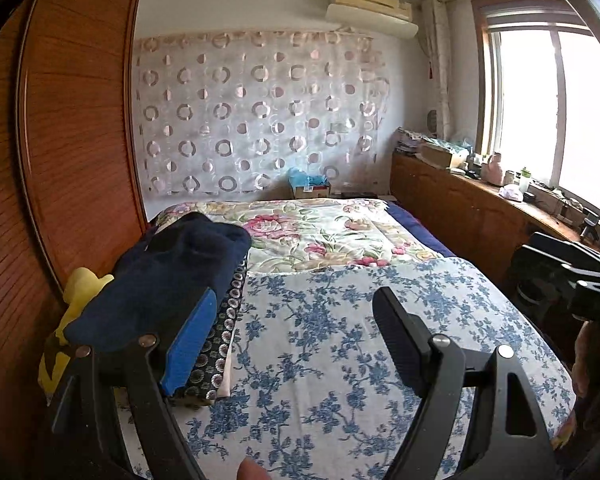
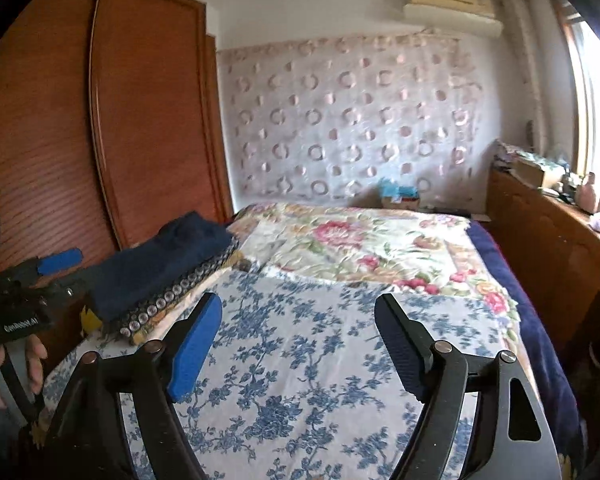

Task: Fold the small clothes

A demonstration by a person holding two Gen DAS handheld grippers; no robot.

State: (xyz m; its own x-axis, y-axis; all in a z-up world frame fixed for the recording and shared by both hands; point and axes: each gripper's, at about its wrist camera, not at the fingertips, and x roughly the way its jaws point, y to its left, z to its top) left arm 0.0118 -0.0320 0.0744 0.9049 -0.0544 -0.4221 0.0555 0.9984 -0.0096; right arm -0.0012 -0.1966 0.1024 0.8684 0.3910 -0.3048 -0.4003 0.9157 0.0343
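Folded clothes (image 1: 168,276) stack lengthwise up the bed's (image 1: 324,320) left edge; both grippers' fingers (image 1: 192,344) (image 2: 196,344) gape wide, empty.

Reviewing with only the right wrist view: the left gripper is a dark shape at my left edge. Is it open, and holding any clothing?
Observer: The left gripper is open, with nothing between its fingers; only the blue floral sheet shows in the gap.
Operator: I see a yellow sliver by the folded stack. What is it?
Observer: A crumpled yellow cloth, unfolded, lying between the navy garment that tops the stack and the wardrobe.
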